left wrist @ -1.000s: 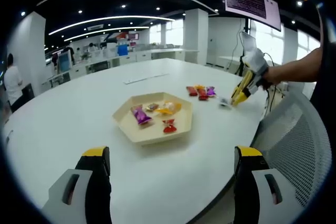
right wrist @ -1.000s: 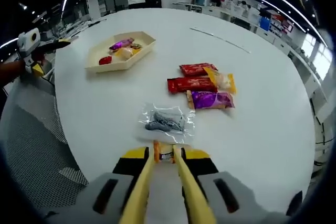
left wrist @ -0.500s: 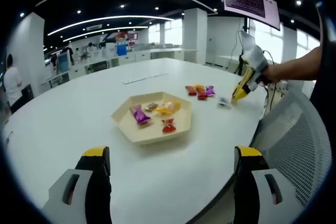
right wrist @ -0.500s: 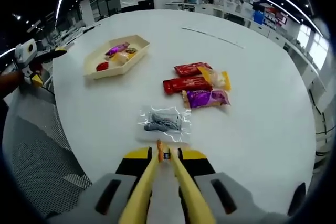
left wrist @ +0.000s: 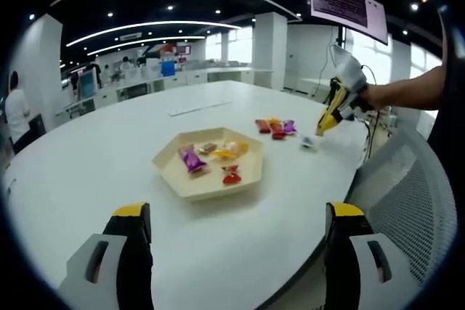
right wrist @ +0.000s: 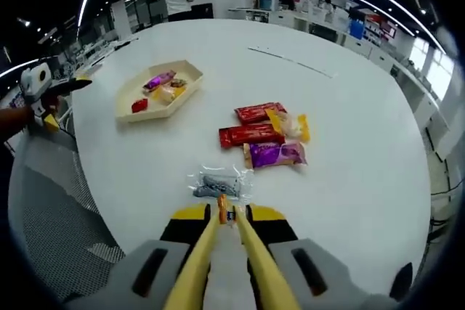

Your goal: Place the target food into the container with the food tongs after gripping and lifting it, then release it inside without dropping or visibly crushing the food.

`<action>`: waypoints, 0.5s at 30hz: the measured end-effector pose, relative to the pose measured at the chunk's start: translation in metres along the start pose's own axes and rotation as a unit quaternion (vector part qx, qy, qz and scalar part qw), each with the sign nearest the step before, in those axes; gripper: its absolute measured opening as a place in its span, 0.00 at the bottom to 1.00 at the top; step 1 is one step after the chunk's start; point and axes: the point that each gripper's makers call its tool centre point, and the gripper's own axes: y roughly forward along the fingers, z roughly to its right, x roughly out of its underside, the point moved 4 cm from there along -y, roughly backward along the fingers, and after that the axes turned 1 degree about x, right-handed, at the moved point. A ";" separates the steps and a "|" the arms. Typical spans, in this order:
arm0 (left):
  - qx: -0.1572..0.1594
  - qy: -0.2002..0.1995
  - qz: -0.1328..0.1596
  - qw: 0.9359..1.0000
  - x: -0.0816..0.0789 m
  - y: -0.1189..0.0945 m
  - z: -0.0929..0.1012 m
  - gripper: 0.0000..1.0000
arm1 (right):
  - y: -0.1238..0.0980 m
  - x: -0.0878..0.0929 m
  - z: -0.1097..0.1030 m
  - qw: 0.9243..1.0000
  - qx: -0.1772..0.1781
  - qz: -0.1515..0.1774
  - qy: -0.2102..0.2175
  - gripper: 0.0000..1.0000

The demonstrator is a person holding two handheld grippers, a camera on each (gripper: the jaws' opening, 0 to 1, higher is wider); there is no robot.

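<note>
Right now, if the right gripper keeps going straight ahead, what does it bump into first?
Probably the clear packet lying on the table, just past the tong tips that the right gripper holds. Height above the table is hard to judge.

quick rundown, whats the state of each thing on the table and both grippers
left gripper: open, holding nothing
right gripper: tongs nearly shut, hovering at clear packet
clear packet: flat on table
tray: holds four sweets
red, yellow and purple packets: clustered on table
</note>
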 end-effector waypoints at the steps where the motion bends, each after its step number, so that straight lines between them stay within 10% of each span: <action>1: 0.000 -0.001 0.000 1.000 0.000 0.000 0.000 0.96 | -0.002 -0.004 0.000 1.000 -0.001 0.003 0.001 0.18; 15: 0.011 -0.016 0.026 0.999 -0.008 -0.003 0.003 0.99 | -0.011 -0.032 0.006 0.999 0.006 0.026 -0.021 0.18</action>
